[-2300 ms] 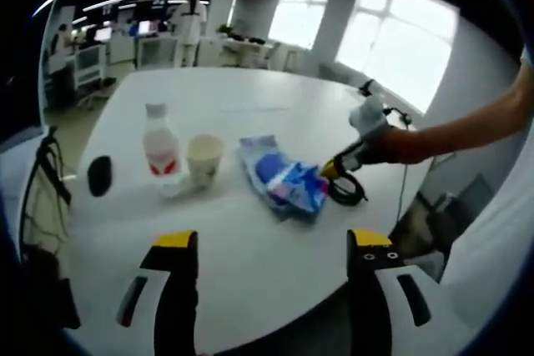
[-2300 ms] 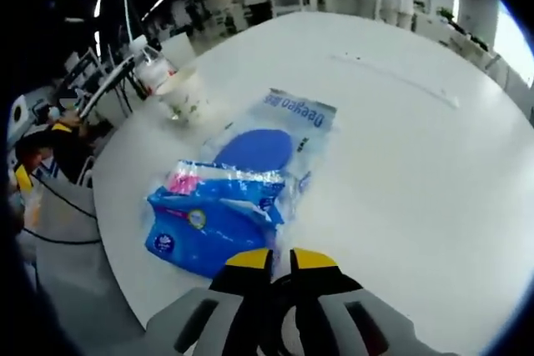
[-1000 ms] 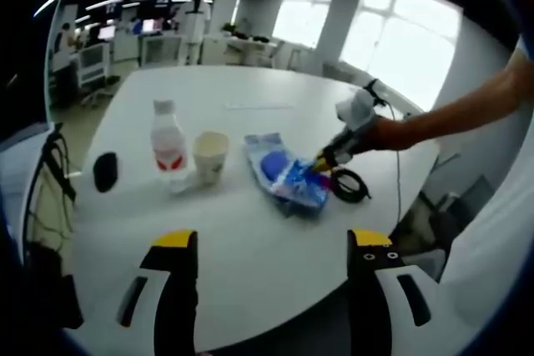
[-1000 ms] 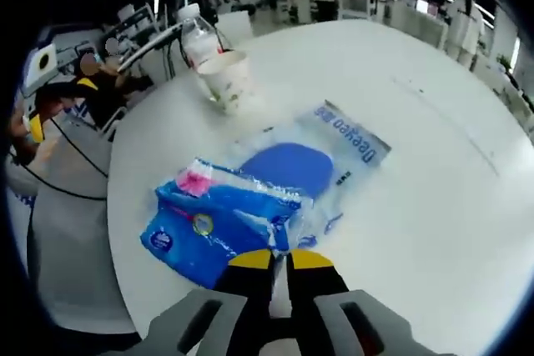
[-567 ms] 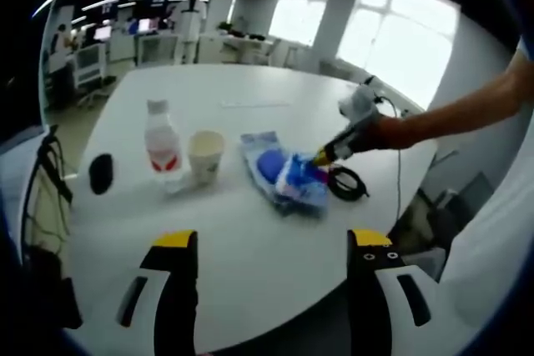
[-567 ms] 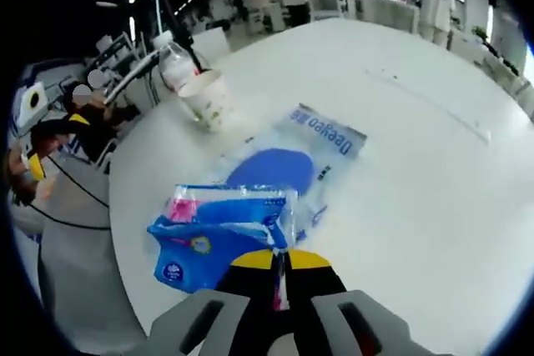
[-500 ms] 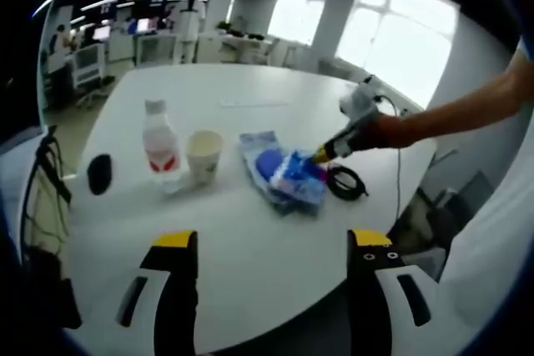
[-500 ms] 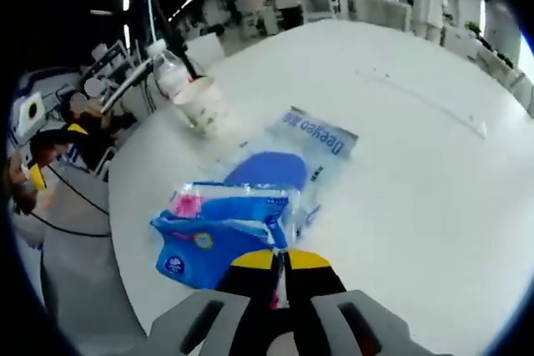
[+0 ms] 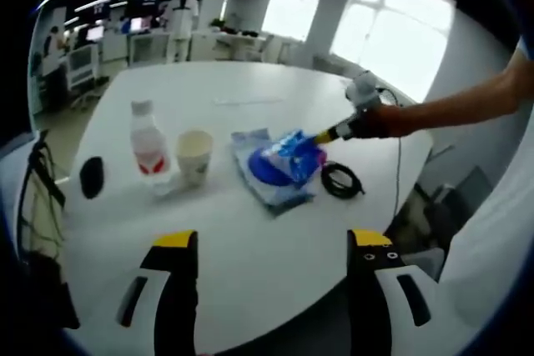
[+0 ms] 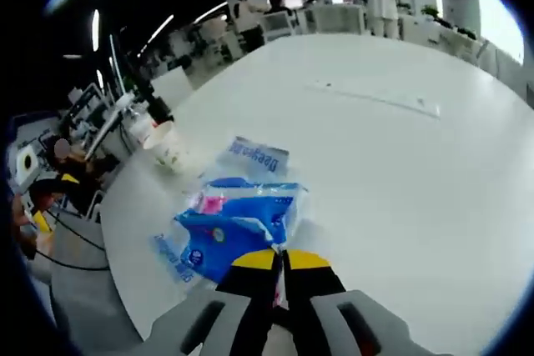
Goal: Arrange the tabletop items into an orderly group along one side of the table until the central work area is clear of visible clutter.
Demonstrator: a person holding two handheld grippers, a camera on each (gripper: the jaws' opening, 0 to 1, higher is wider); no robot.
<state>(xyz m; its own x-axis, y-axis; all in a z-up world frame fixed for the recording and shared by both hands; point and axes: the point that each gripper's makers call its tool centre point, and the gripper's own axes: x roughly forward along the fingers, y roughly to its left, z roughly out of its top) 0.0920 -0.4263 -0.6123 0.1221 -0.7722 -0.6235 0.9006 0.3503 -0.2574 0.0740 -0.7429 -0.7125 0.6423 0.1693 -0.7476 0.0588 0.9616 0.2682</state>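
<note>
Left gripper (image 9: 271,248), jaws apart, hangs over the table edge (image 9: 250,306). Beyond it, right gripper (image 10: 279,258) clamps the blue packet (image 10: 234,223), lifted beside the paper cup (image 9: 193,154). Next move, likely: set the packet beside that cup.

Blue-and-pink packet (image 10: 238,218), white table (image 10: 400,172), black cable (image 9: 340,180).

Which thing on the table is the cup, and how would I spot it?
Look at the big white table, along the row of things near its front edge. The paper cup stands upright between the clear plastic bottle and the blue packet. It is the pale, open-topped one.
</note>
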